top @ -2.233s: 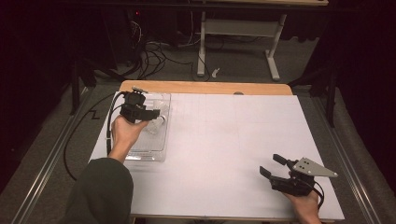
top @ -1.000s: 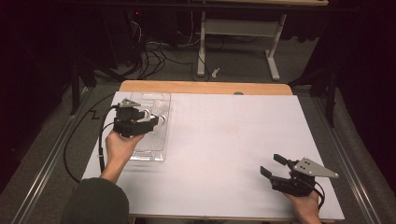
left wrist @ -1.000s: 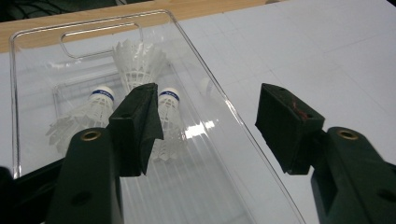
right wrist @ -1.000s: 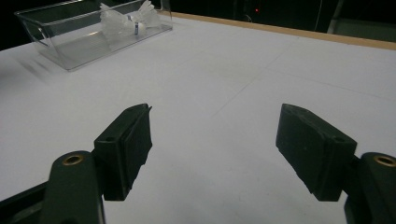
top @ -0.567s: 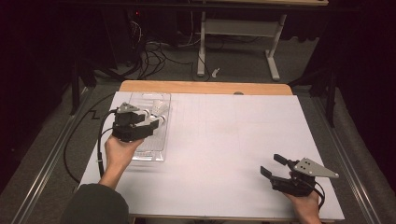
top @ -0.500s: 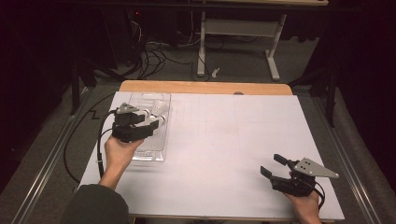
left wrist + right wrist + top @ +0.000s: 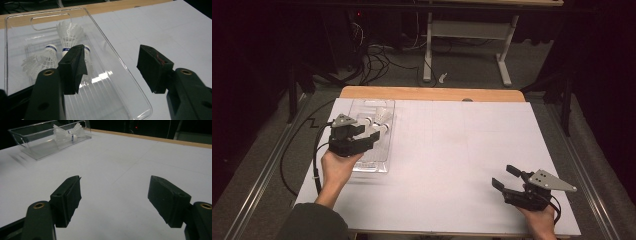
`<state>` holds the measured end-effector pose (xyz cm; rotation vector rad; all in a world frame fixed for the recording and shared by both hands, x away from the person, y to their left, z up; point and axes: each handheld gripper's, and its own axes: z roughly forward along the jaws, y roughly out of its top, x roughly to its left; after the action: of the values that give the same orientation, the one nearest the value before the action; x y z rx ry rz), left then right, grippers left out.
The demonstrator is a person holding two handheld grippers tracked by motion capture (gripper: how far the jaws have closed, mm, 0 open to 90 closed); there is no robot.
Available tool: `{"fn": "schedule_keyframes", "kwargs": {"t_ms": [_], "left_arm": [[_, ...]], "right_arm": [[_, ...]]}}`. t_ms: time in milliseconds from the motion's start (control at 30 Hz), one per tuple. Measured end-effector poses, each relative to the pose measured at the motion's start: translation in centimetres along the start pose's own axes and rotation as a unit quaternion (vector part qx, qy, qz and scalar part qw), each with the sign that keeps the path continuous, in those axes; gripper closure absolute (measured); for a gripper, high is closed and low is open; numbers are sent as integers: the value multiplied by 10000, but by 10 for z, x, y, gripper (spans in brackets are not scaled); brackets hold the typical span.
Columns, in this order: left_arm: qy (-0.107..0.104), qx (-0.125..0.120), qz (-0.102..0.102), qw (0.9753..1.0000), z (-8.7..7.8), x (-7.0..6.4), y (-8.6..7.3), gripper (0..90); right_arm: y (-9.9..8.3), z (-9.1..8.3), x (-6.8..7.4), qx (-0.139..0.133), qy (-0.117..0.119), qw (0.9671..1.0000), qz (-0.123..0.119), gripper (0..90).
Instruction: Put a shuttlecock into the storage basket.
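A clear plastic tray (image 7: 375,160) lies at the table's left side, with white shuttlecocks (image 7: 381,119) in its far half. In the left gripper view one shuttlecock (image 7: 70,35) stands with feathers away from me, another (image 7: 40,62) lies to its left, and a third (image 7: 87,49) is partly hidden behind the left jaw. My left gripper (image 7: 368,131) hovers over the tray's middle, open and empty (image 7: 112,67). My right gripper (image 7: 503,176) rests low near the front right of the table, open with nothing between its jaws (image 7: 115,200). The tray (image 7: 37,145) appears far off in the right gripper view.
A white sheet (image 7: 452,150) covers the table, and a wooden strip (image 7: 432,93) shows along the far edge. Black cables (image 7: 314,165) trail off the left side. Beyond the table are floor cables and a white desk frame (image 7: 467,35).
My left gripper has drawn back from the tray's far end toward the near side, staying open. The right gripper has stayed where it was.
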<state>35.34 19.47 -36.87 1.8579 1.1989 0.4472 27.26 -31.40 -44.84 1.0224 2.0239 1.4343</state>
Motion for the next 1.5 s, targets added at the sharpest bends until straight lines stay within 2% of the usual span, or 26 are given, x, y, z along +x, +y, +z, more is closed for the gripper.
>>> {"fn": "schedule_keyframes", "kwargs": {"t_ms": [433,1500], "left_arm": [[-23,-132,101,9999,-11,-5,-8,397],[-20,-400,53,9992,-31,-7,-38,388]], "right_arm": [[-1,-2,-3,-45,-35,10000,52,270],[-1,-5,-4,-79,-92,9999,72,270]]}}
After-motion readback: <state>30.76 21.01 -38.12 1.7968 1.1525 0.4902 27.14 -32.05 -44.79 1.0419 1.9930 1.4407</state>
